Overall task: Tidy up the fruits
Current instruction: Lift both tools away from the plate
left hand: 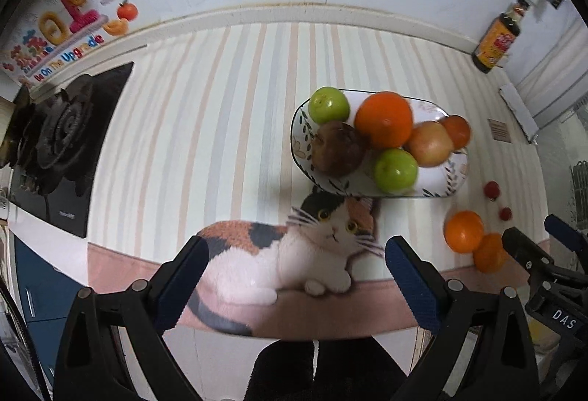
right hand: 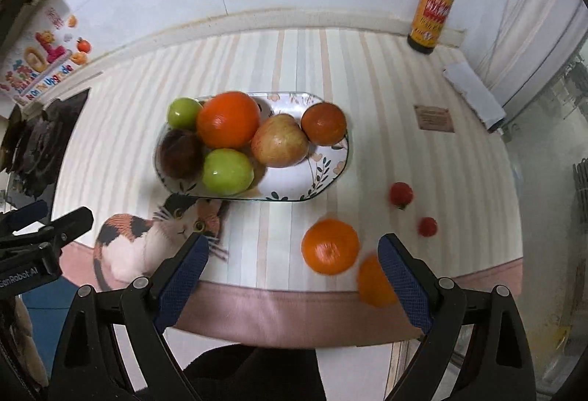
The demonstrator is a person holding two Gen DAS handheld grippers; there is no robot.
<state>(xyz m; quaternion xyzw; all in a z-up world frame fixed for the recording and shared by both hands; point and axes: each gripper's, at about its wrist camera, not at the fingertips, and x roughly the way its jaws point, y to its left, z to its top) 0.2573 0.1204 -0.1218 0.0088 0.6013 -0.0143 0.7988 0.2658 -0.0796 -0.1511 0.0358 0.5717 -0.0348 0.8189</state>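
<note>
Looking along the left wrist view, the left gripper hangs with its ribbed blue pads wide apart and empty above the cat print on the striped cloth. Beyond it, the glossy floral plate carries two smooth green apples, oranges, a reddish apple and a dark round fruit. A black cast burner shows clearly at left.

From the right wrist view, the right gripper is likewise spread and empty. Two loose oranges lie near its pads, with two small red fruits farther right and a sauce bottle standing by the wall.
</note>
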